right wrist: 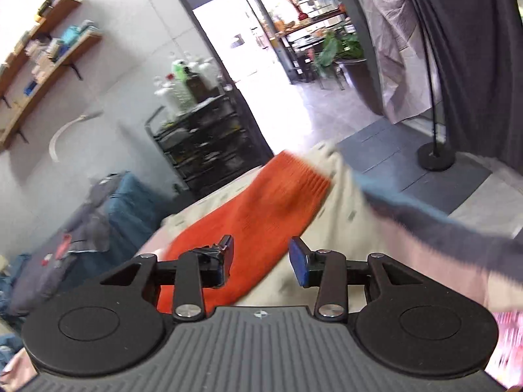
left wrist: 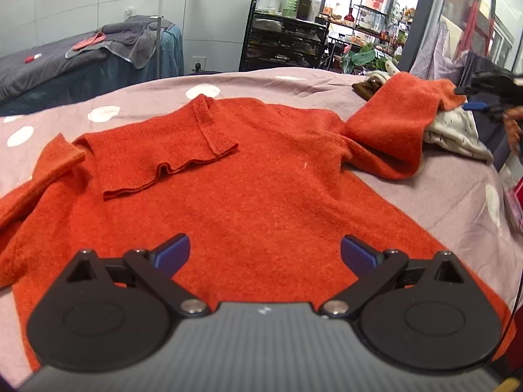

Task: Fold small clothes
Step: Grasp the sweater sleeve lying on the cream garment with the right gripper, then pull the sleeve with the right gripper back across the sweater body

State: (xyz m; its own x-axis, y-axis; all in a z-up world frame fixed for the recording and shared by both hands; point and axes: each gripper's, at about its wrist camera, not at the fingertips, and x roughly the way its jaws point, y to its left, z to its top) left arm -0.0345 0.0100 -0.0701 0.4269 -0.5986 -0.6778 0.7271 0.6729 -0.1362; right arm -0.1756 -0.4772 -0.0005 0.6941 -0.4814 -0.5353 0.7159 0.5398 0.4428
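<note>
An orange knit sweater [left wrist: 255, 176] lies spread flat on the pink spotted bed cover [left wrist: 451, 189], neck end away from me, with its ribbed collar [left wrist: 170, 150] folded down. Its right sleeve [left wrist: 395, 121] lies over a pile of clothes at the far right. My left gripper [left wrist: 264, 251] is open and empty, just above the sweater's lower body. My right gripper [right wrist: 261, 258] is open, with its jaws around the orange sleeve [right wrist: 261, 205] near the ribbed cuff. The right gripper also shows at the far right of the left wrist view [left wrist: 470, 98], by the sleeve end.
A cream dotted garment [left wrist: 457, 134] lies under the sleeve; in the right wrist view it spreads beneath the sleeve [right wrist: 333, 225]. A blue-grey cloth [right wrist: 434, 225] lies to the right. A black cart with bottles [left wrist: 284, 39] and a grey-covered bed [left wrist: 65, 62] stand beyond.
</note>
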